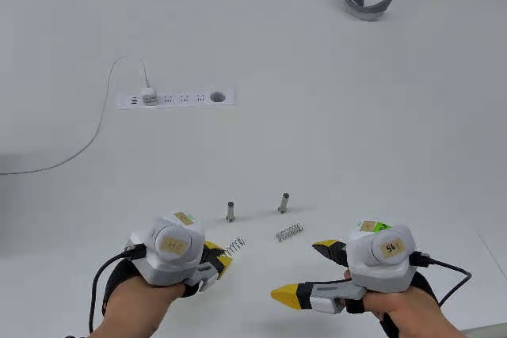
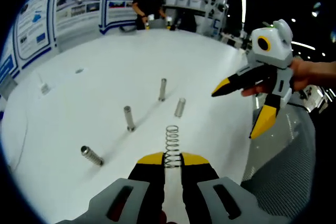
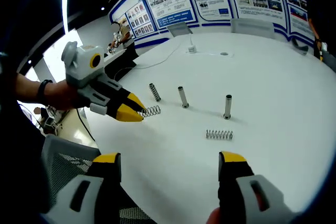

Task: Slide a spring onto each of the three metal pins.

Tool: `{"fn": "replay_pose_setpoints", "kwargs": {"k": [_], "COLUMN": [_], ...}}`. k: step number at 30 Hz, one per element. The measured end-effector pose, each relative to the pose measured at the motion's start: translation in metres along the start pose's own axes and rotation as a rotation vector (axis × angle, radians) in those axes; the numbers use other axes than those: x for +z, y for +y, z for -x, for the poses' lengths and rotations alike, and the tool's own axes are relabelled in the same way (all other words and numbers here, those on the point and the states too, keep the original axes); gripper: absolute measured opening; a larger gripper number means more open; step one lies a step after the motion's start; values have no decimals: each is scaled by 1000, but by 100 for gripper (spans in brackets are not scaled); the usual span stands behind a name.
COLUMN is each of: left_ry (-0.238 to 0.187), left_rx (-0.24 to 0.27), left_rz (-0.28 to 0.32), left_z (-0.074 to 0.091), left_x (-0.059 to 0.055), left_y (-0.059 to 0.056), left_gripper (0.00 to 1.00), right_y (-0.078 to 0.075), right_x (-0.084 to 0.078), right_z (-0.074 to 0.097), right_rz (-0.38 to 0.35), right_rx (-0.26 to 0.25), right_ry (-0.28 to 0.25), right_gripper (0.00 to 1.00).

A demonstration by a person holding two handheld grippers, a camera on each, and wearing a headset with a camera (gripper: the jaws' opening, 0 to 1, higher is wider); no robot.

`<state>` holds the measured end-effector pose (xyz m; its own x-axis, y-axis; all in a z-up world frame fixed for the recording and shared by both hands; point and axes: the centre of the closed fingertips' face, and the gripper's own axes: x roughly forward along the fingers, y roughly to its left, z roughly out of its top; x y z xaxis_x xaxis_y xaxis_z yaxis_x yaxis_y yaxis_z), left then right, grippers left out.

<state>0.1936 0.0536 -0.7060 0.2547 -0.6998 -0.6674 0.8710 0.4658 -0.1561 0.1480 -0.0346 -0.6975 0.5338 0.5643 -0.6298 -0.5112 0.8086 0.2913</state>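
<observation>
My left gripper [image 2: 171,157] is shut on the lower end of a spring [image 2: 171,139], which sticks out ahead of its yellow tips over the white table; the same held spring [image 1: 235,245] shows in the head view. Two bare metal pins [image 1: 230,211] [image 1: 283,203] stand upright just beyond it. A third pin with a spring around it [image 3: 154,92] stands near the left gripper [image 3: 131,113]. A loose spring [image 1: 289,232] lies flat between the grippers. My right gripper [image 1: 307,272] is open and holds nothing, a short way right of the loose spring [image 3: 219,135].
A white power strip [image 1: 176,98] with a plugged-in cable lies mid-table on the left. A grey curved object [image 1: 365,5] rests at the far edge. A person stands at the table's far right end. The table's near edge runs close behind the grippers.
</observation>
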Motion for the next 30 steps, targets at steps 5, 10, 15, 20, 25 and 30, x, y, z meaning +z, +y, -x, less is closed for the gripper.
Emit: {"fn": "replay_pose_setpoints", "kwargs": {"k": [5, 10, 15, 20, 25, 30], "left_ry": [-3, -5, -5, -4, -4, -2], "left_rx": [-13, -30, -40, -55, -72, -91], "left_rz": [-20, -34, -46, -57, -81, -85], "left_z": [4, 6, 9, 10, 12, 12], "left_x": [3, 5, 6, 5, 7, 7], "left_y": [-4, -7, -11, -18, -26, -33], "left_gripper": [10, 10, 10, 10, 10, 10], "right_y": [3, 6, 8, 10, 13, 18], "right_x": [2, 3, 7, 10, 14, 19], "right_z": [0, -1, -2, -4, -5, -6], "right_rz": [-7, 0, -8, -11, -22, -37], "right_rx": [15, 29, 45, 57, 77, 101], "right_ry": [-9, -10, -25, -34, -50, -70], "right_gripper": [73, 70, 67, 64, 60, 53]}}
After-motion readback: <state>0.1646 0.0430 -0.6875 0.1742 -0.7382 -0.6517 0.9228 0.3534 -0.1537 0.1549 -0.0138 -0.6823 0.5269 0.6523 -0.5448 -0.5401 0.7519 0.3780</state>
